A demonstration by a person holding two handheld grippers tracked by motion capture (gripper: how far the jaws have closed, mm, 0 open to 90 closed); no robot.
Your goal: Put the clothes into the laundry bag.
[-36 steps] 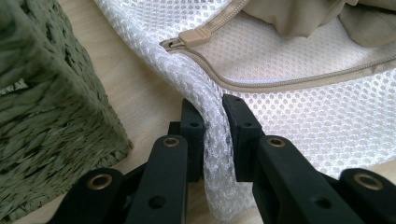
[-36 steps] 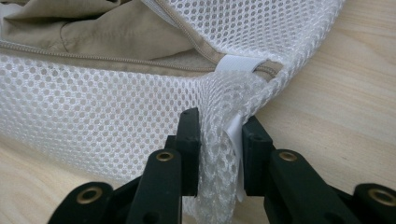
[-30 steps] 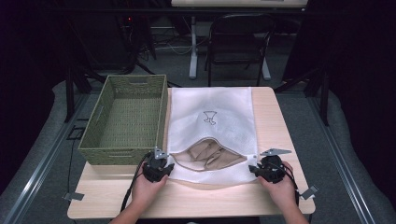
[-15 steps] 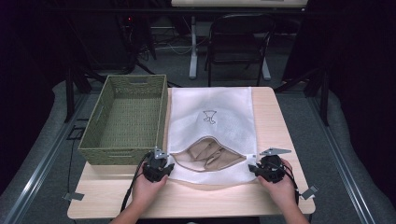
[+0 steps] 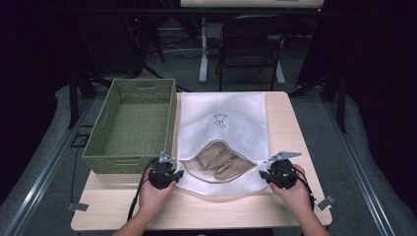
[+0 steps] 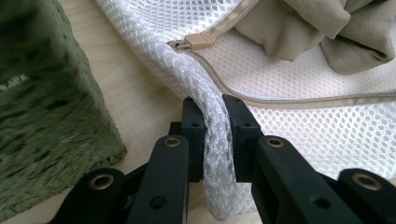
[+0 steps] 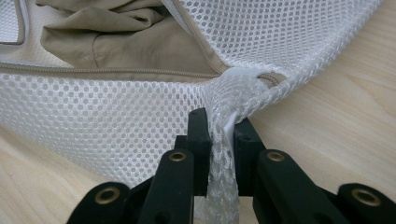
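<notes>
Here the white mesh laundry bag (image 5: pixel 222 129) lies flat on the middle of the wooden surface (image 5: pixel 290 123), its zipped mouth gaping toward the person at the near edge and showing a crumpled beige garment (image 5: pixel 220 161) inside. The left tool (image 5: pixel 173 176), held in the left hand (image 5: pixel 155 194), sits at the bag's seven o'clock corner, and in the left gripper view its black jaws are clamped on a bunched roll of the mesh (image 6: pixel 212 140), with the beige zipper pull (image 6: pixel 200 41) just beyond at twelve o'clock and the zipper tape running off toward three o'clock. The right tool (image 5: pixel 268 175), in the right hand (image 5: pixel 295 191), sits at the bag's five o'clock corner; its jaws have just been closing, and in the right gripper view they pinch a gathered twist of mesh (image 7: pixel 224 135) where the zipper ends, with what looks like a small white tab caught in the fold, though it is hard to make out. A green woven basket (image 5: pixel 132 127) stands at the bag's nine o'clock side, just beside it, and its near corner lies close to the left tool. Beyond the surface at twelve o'clock stands a dark folding chair (image 5: pixel 251 46).
</notes>
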